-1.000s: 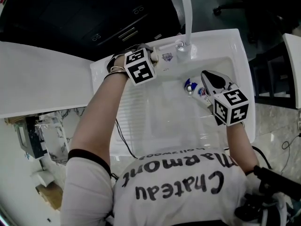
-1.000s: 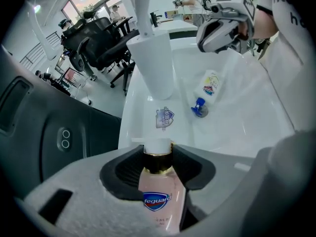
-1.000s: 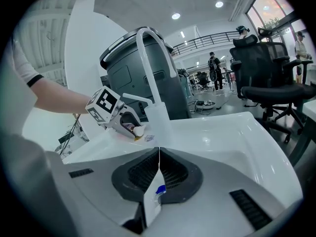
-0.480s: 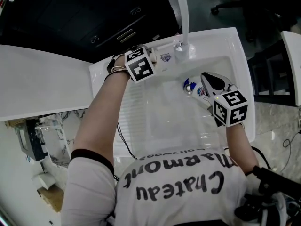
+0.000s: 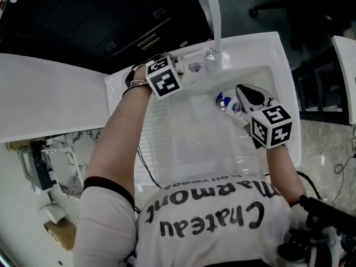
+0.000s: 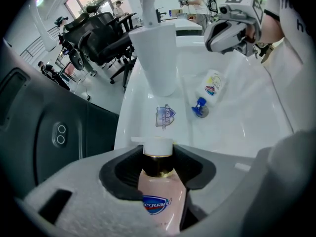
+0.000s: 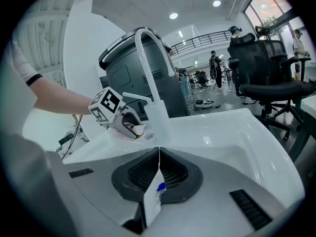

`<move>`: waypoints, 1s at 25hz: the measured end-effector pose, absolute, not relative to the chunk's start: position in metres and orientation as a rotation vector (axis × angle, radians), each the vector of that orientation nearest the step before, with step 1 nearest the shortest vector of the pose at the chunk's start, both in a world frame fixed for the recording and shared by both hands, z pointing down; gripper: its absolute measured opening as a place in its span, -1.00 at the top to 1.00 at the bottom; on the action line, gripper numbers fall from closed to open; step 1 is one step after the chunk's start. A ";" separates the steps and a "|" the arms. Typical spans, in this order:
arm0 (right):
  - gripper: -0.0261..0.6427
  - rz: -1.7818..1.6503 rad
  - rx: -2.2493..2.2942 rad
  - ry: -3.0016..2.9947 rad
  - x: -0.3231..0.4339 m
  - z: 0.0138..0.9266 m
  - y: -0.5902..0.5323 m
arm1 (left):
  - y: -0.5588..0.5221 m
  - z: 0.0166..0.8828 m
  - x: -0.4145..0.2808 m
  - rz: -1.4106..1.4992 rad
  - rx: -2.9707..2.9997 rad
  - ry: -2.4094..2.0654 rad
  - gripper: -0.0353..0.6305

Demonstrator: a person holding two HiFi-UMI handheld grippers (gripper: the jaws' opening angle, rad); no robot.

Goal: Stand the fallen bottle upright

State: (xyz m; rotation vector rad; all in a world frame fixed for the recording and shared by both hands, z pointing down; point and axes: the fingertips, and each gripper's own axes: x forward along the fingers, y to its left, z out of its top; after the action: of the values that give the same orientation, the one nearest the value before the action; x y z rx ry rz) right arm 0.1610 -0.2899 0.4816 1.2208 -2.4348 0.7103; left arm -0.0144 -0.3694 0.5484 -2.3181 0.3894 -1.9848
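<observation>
Jaws of left gripper [image 6: 158, 149] clamp pink bottle [image 6: 159, 196], plainest in its own view; right gripper's [image 7: 159, 152] jaws touch.

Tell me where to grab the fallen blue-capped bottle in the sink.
Probably best to grip the bottle across its white body, coming down from above: it lies on its side on the sink floor, so both flanks look free.

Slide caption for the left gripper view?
Left gripper grips a pink bottle; a white bottle lies in the sink.
</observation>
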 end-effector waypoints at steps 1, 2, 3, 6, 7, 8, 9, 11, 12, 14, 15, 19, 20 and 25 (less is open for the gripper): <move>0.88 0.710 1.219 -2.435 0.161 0.482 -0.289 | -0.369 0.548 -0.015 -1.982 -2.315 0.393 0.33; 0.88 0.709 1.219 -2.435 0.162 0.482 -0.289 | -0.370 0.549 -0.015 -1.977 -2.310 0.399 0.33; 0.88 0.710 1.219 -2.433 0.163 0.482 -0.289 | -0.370 0.549 -0.014 -1.970 -2.305 0.407 0.33; 0.88 0.715 1.216 -2.435 0.164 0.482 -0.289 | -0.370 0.550 -0.014 -1.958 -2.288 0.434 0.33; 0.88 0.717 1.213 -2.438 0.163 0.481 -0.288 | -0.370 0.549 -0.014 -1.958 -2.282 0.437 0.33; 0.88 0.718 1.210 -2.442 0.163 0.480 -0.288 | -0.369 0.549 -0.014 -1.958 -2.277 0.434 0.33; 0.88 0.718 1.208 -2.444 0.163 0.479 -0.287 | -0.368 0.548 -0.014 -1.956 -2.272 0.430 0.33; 0.88 0.716 1.204 -2.447 0.162 0.478 -0.285 | -0.366 0.547 -0.014 -1.951 -2.259 0.424 0.33; 0.88 0.714 1.203 -2.449 0.162 0.477 -0.285 | -0.365 0.547 -0.014 -1.952 -2.250 0.426 0.33; 0.88 0.708 1.204 -2.451 0.162 0.476 -0.284 | -0.363 0.547 -0.014 -1.962 -2.227 0.430 0.33; 0.88 0.704 1.206 -2.451 0.163 0.476 -0.284 | -0.361 0.547 -0.013 -1.967 -2.219 0.428 0.33; 0.88 0.694 1.201 -2.456 0.162 0.473 -0.281 | -0.357 0.542 -0.011 -1.938 -2.240 0.445 0.33; 0.88 0.690 1.198 -2.457 0.162 0.472 -0.280 | -0.357 0.540 -0.010 -1.922 -2.256 0.462 0.33; 0.88 0.672 1.188 -2.462 0.159 0.468 -0.277 | -0.354 0.529 -0.005 -1.868 -2.300 0.498 0.33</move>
State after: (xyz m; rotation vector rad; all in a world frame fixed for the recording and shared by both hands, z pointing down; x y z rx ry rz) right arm 0.1592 -0.2771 0.4684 1.1879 -2.4624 0.6724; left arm -0.0053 -0.3536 0.5292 -2.2997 0.4983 -1.8682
